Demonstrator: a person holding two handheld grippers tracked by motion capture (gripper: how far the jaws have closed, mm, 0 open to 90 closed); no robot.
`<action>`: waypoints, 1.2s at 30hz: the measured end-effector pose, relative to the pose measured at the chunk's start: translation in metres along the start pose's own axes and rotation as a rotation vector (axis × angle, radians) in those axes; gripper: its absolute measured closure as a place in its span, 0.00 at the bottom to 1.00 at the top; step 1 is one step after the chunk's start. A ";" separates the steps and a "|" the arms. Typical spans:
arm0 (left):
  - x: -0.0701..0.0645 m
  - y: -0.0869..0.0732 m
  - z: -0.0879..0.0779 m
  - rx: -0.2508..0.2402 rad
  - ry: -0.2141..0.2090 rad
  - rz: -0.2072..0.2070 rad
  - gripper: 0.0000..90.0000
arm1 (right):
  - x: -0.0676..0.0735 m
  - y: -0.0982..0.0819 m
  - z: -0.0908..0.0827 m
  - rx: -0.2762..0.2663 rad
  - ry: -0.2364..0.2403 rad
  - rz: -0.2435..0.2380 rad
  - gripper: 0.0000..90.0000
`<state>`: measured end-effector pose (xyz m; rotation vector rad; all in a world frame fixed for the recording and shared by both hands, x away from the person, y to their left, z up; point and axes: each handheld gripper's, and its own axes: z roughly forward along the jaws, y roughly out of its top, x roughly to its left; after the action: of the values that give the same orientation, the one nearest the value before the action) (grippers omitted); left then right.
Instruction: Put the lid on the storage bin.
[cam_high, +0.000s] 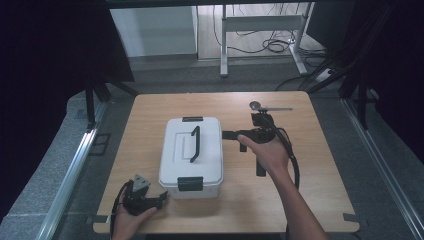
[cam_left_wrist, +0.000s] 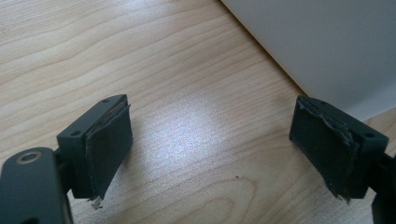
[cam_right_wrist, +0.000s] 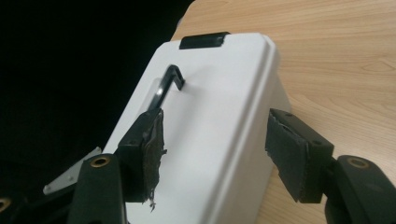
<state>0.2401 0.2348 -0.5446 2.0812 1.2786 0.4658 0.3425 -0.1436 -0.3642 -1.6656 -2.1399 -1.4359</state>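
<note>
A white lidded box (cam_high: 210, 150) stands in the middle of the wooden table (cam_high: 300, 190). It has a black handle (cam_high: 195, 144) on its lid and a black latch at each end. My right gripper (cam_high: 226, 135) is beside the box's right wall, pointing at it, open with nothing between its fingers. In the right gripper view the open right gripper (cam_right_wrist: 215, 154) looks along the box (cam_right_wrist: 224, 93), its handle (cam_right_wrist: 166, 86) and the far latch (cam_right_wrist: 204, 40). My left gripper (cam_high: 162, 196) rests at the box's near left corner. In the left gripper view the left gripper (cam_left_wrist: 210, 144) stands open over bare wood, with the box wall (cam_left_wrist: 327, 46) beyond.
A small grey tool with a round head (cam_high: 270, 106) lies near the table's far right corner. Metal rails (cam_high: 70, 175) run along both sides of the table. A desk frame and cables (cam_high: 265, 45) stand on the floor beyond.
</note>
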 end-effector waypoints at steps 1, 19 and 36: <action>0.000 0.000 0.000 0.000 0.000 0.000 0.15 | -0.003 -0.003 -0.002 -0.006 0.004 -0.001 0.41; 0.000 0.000 0.000 -0.004 0.000 -0.001 0.15 | -0.085 -0.075 -0.044 -0.093 -0.001 0.047 0.40; 0.000 0.000 0.000 -0.004 0.001 0.001 0.15 | -0.111 -0.110 -0.047 -0.039 -0.034 0.067 0.40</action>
<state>0.2398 0.2348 -0.5448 2.0787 1.2768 0.4688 0.2791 -0.2531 -0.4675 -1.7700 -2.0649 -1.4496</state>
